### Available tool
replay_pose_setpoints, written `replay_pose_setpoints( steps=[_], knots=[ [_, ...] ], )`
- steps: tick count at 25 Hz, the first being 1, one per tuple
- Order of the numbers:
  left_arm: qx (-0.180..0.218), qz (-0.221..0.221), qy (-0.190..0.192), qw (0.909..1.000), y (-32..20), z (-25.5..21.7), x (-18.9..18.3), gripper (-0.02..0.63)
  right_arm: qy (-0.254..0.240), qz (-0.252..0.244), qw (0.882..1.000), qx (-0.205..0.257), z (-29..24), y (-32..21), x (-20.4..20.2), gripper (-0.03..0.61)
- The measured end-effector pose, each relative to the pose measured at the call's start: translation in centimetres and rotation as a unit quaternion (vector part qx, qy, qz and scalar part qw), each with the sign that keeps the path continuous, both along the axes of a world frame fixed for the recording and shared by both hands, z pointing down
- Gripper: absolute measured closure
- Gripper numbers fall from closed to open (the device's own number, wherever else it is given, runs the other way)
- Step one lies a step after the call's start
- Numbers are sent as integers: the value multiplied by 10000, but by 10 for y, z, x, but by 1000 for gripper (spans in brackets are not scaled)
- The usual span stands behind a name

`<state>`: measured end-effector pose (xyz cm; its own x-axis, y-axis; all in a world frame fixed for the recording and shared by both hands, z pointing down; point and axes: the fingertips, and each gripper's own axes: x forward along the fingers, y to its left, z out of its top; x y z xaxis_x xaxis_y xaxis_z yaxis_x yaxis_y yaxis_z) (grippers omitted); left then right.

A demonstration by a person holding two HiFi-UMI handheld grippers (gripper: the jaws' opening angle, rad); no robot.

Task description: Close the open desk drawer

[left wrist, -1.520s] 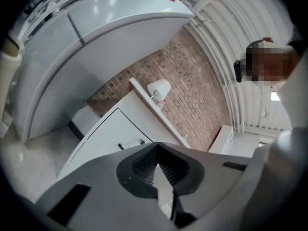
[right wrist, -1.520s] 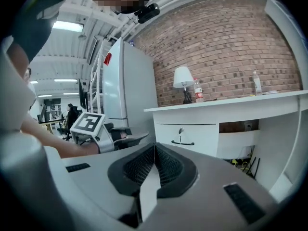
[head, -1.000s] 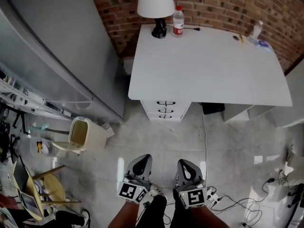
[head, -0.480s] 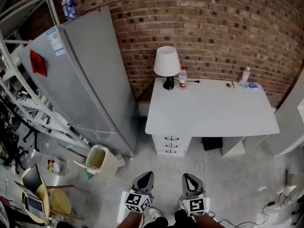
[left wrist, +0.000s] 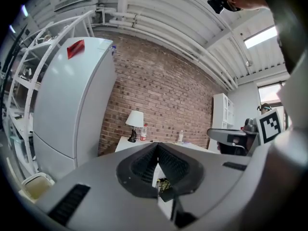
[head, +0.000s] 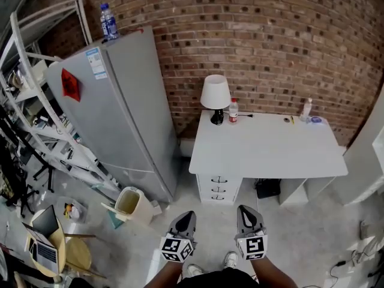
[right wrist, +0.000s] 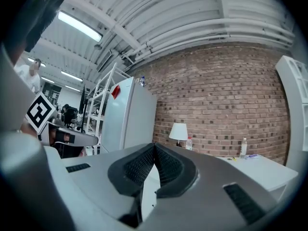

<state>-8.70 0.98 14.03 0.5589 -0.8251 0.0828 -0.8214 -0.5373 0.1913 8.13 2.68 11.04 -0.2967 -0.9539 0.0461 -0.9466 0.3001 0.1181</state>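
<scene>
The left claw [left wrist: 157, 147] is fully closed, pad against pad, with nothing between its jaws. The right claw [right wrist: 154, 148] is likewise closed and empty. Both point level toward the brick wall, side by side above the floor [head: 288, 233] and well apart from the furniture. Ahead stands the white counter [head: 270, 152], carrying a lamp [head: 215, 93] and a bottle [head: 233, 110] at its rear left corner. The stack of three drawers [head: 219, 188] sits under its left end. All three fronts appear flush and none is seen projecting, so the state the task requires appears to be met, though the fronts are small in the head view. Judgement: no push is in hand. Any further move calls first for a closer check of the fronts. Only a projecting front would need a closed claw pressed squarely against it.
</scene>
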Motion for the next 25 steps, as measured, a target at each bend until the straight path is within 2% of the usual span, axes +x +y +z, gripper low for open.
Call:
replay_pose_setpoints(
  steps=[8, 12, 17, 25],
  knots=[
    [229, -88, -100, 9996, -3, -20, 2, 606, -165, -163, 9997, 82, -12, -2, -17, 551],
    [229, -58, -144, 9996, -6, -18, 6, 606, -356, -152, 9992, -67, 3, -9, -29, 551],
    [256, 40, -206, 9995, -2, -18, 16, 606, -321, -411, 9986, -87, 6, -4, -51, 551],
    [228, 40, -275, 9994, 0, -14, 11, 606, -357, -315, 9988, -83, 6, -5, -49, 551]
  ],
)
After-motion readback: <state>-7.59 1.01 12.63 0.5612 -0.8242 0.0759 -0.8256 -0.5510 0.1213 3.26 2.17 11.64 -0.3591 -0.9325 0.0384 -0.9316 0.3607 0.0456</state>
